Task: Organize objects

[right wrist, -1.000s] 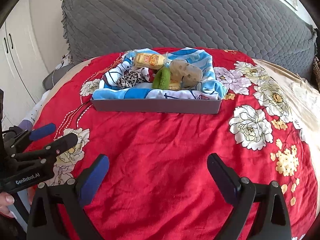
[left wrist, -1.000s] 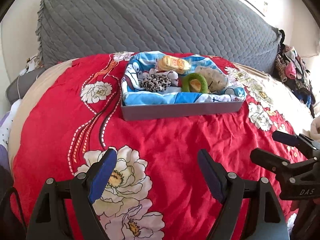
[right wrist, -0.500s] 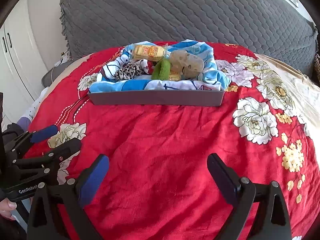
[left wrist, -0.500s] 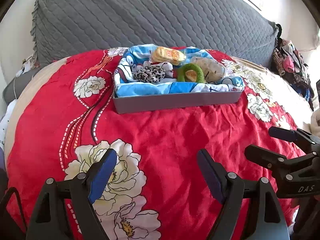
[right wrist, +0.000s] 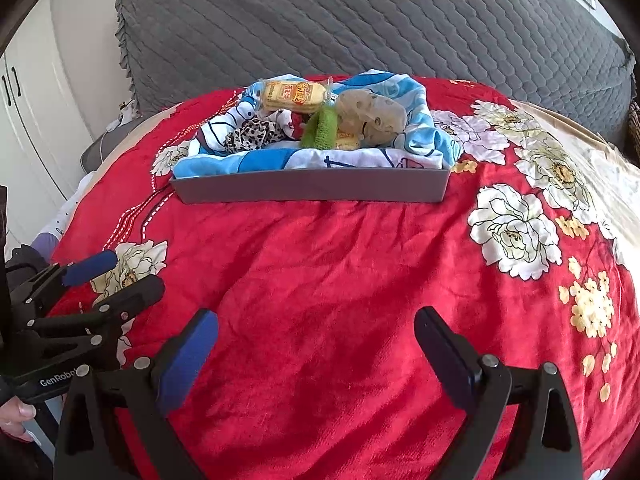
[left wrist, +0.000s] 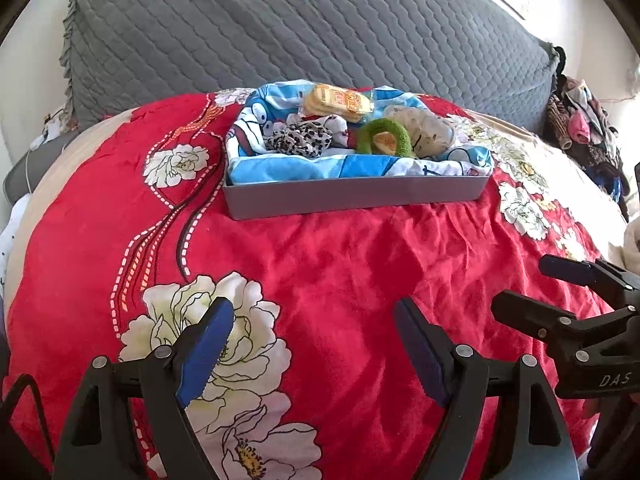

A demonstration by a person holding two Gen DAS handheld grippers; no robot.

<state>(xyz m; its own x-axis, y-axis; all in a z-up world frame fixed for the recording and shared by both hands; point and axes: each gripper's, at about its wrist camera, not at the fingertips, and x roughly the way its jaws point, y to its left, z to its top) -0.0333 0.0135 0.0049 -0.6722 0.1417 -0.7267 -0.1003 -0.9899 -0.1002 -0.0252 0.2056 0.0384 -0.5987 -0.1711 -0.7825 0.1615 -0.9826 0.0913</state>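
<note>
A grey tray lined with a blue cartoon cloth sits on the red floral bedspread. In it lie a yellow snack packet, a leopard-print scrunchie, a green fuzzy ring and a beige speckled bag. My left gripper hovers open over the bedspread, well short of the tray, with nothing between its fingers. My right gripper is likewise open and empty. Each gripper shows at the edge of the other's view.
A grey quilted cushion rises behind the tray. A pile of clothes lies at the far right, white cupboard doors at the far left. A hand holds the left gripper's handle. The bedspread is wrinkled.
The tray sits slightly higher in both views than a second ago. Both grippers stay open and empty, and the things in the tray have not moved.
</note>
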